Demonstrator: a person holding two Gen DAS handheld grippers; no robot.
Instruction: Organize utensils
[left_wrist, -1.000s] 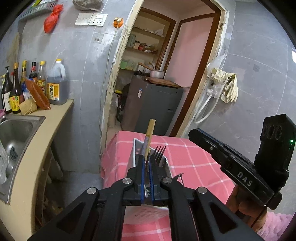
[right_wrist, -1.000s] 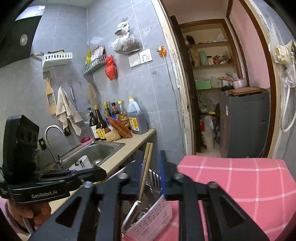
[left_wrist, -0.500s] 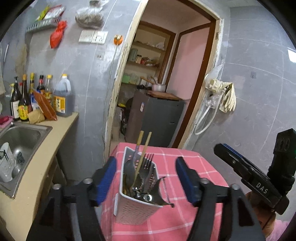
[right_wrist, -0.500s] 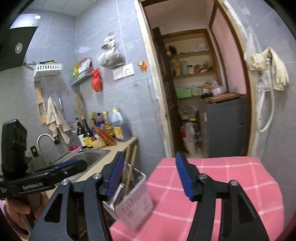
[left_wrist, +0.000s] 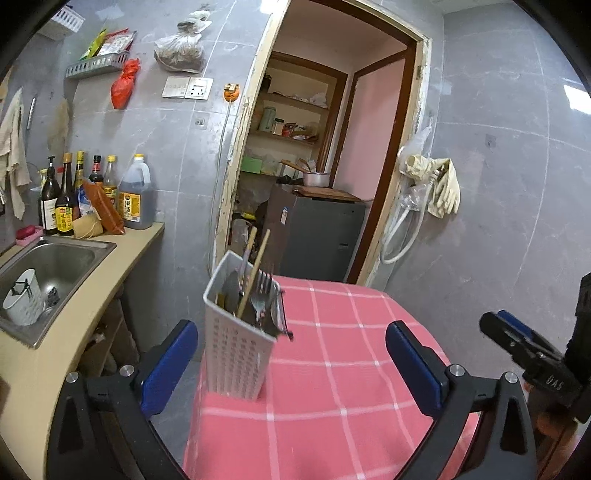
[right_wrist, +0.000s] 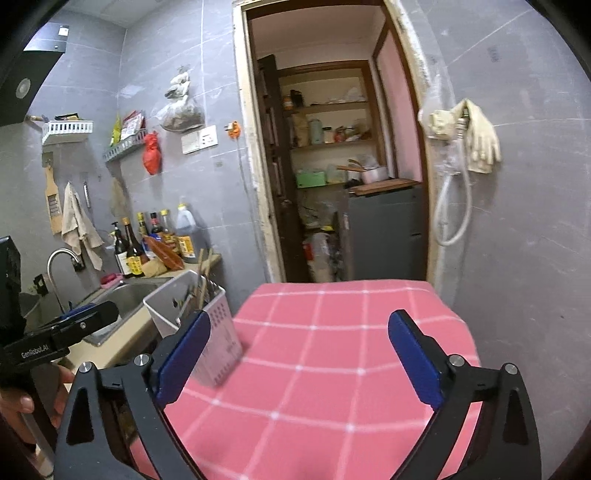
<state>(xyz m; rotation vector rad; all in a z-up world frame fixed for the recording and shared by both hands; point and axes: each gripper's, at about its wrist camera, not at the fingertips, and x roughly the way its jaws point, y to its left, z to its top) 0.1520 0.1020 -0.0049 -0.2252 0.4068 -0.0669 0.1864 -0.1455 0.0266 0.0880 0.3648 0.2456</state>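
A white perforated utensil holder (left_wrist: 236, 343) stands on the left edge of the pink checked table (left_wrist: 332, 387). It holds two wooden chopsticks (left_wrist: 255, 269), a fork (left_wrist: 260, 291) and other metal utensils. My left gripper (left_wrist: 291, 365) is open and empty, pulled back from the holder. My right gripper (right_wrist: 299, 354) is open and empty above the table; the holder (right_wrist: 214, 339) stands to its left in the right wrist view. Each gripper shows at the edge of the other's view.
A counter with a steel sink (left_wrist: 48, 273) and a white cup (left_wrist: 22, 299) lies to the left. Several sauce bottles (left_wrist: 92, 199) stand at its back. A doorway (left_wrist: 306, 184) with a grey cabinet is behind the table. Gloves (left_wrist: 439, 188) hang on the right wall.
My left gripper was shut on a chopstick over the holder; it has opened and drawn back, leaving the chopstick in the holder. My right gripper has opened wide and pulled back too.
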